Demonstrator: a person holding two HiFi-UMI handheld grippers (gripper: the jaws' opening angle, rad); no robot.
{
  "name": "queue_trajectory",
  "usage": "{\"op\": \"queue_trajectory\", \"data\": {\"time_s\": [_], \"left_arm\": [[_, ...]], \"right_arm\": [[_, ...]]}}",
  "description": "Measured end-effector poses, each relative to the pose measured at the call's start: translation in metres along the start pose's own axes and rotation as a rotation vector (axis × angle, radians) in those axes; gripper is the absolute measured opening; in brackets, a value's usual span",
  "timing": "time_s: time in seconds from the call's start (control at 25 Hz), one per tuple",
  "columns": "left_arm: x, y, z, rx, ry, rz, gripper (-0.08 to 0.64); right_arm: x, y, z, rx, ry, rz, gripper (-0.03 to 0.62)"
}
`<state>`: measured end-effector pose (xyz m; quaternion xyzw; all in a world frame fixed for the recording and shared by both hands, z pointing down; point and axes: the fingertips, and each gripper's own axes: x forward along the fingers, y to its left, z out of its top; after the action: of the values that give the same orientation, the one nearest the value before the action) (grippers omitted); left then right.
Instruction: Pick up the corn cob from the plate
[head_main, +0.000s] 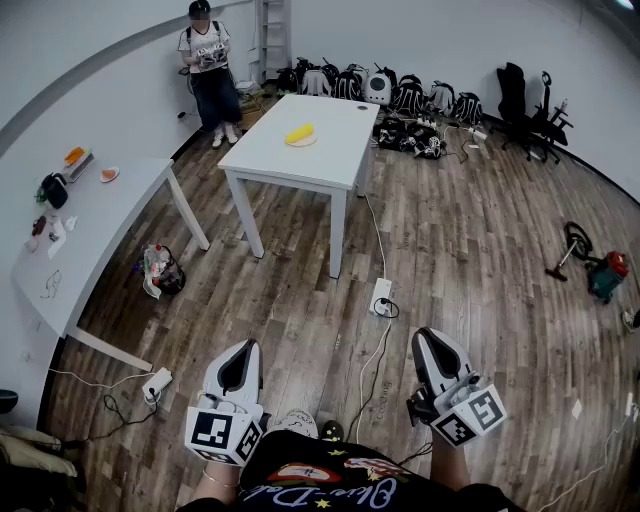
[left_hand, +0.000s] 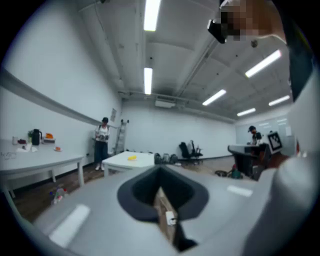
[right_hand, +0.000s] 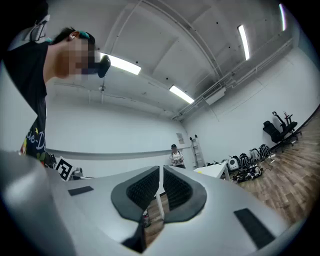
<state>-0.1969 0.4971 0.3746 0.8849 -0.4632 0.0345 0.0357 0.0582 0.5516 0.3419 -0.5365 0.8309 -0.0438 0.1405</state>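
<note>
Your left gripper (head_main: 243, 348) and right gripper (head_main: 430, 336) hover low over the wooden floor (head_main: 470, 250), each with its fingers pressed together on nothing. Well ahead of you, the yellow corn cob (head_main: 299, 132) lies on a pale plate (head_main: 311, 142) near the middle of the white desk (head_main: 335, 160), slightly toward its left edge.

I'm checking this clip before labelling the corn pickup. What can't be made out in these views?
- Corn cob on its plate: too small for detail in the head view; a yellow speck in the left gripper view.
- White table: nearly edge-on in the right gripper view, so its plate cannot be made out.
- Items on the side table: too small in the head view.
</note>
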Motion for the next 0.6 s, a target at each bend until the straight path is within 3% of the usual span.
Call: {"op": "queue_trajectory", "data": {"time_s": [0.28, 0.6], "left_arm": [[0.035, 0.0, -0.01, -0.024, 0.0, -0.021, -0.014], [0.12, 0.031, -0.002, -0.034, -0.035, -0.089, -0.014]], "right_arm": [[0.018, -0.014, -0.017, 0.019, 0.026, 0.007, 0.018], [0.102, -0.031, -0.025, 0.05, 0.014, 0.042, 0.018]]}}
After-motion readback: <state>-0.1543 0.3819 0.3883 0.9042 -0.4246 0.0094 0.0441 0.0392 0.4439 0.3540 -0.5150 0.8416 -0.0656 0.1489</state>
